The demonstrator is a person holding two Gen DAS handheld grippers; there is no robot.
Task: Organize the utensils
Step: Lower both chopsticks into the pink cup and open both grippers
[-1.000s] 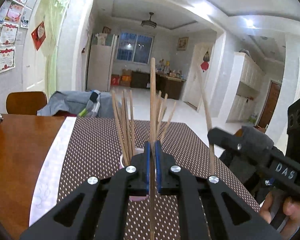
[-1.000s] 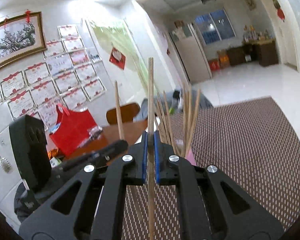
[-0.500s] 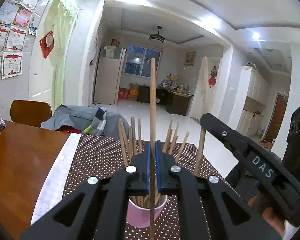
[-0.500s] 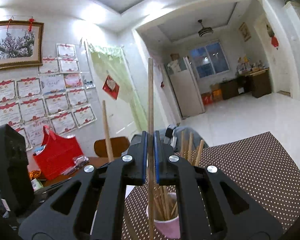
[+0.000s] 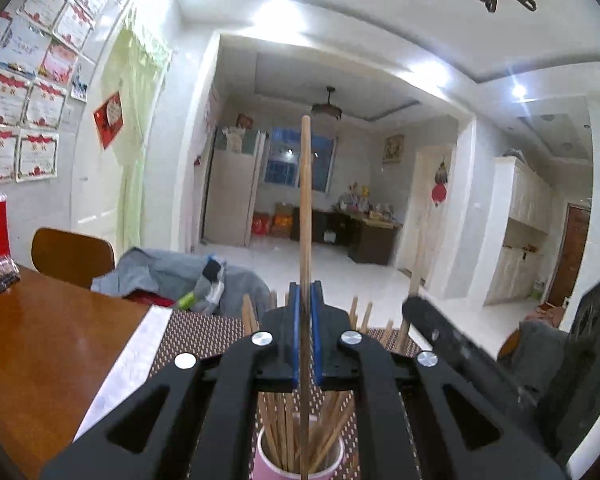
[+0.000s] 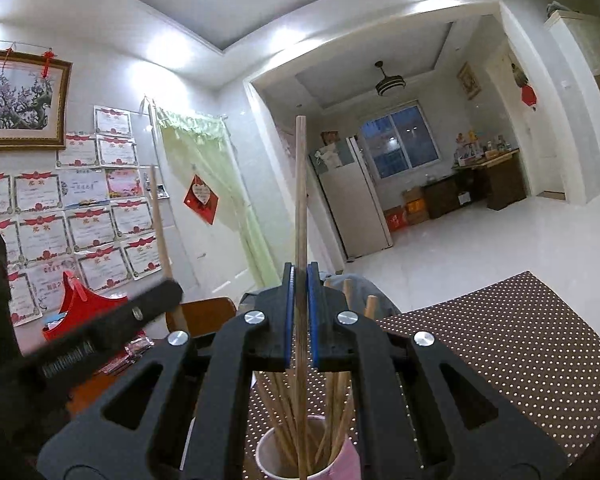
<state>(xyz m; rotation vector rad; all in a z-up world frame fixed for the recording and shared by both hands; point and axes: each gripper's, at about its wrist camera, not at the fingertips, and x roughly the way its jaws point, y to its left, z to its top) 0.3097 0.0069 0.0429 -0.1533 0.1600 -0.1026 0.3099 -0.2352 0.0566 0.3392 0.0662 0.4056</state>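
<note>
At the far left, a red bag (image 6: 76,304) stands on the bare wooden tabletop (image 5: 40,360), its lower part hidden behind the left gripper's arm. A brown chair back (image 5: 72,256) rises past the table edge, with a grey garment (image 5: 168,276) heaped beside it; what lies under the garment cannot be made out.

The left gripper (image 5: 305,332) is closed tight on 1 upright chopstick (image 5: 306,200), blue pads pressed to both sides. The stick's lower end runs down into the pink cup (image 5: 268,466), which sits on the brown dotted placemat (image 5: 196,332). The cup's base is cut off by the frame edge, and the gripper's black body covers most of its rim. The other chopsticks (image 5: 284,428) stand loose in the cup, fanned outward; their count cannot be fixed, since the fingers hide the middle of each.

To the right, the right gripper (image 6: 300,308) is likewise clamped on 1 vertical chopstick (image 6: 300,184), whose tip reaches into the same cup. Seen from the left wrist, this gripper is blurred, and the stick it carries shows only as a faint streak. A hand is not visible on either tool.
</note>
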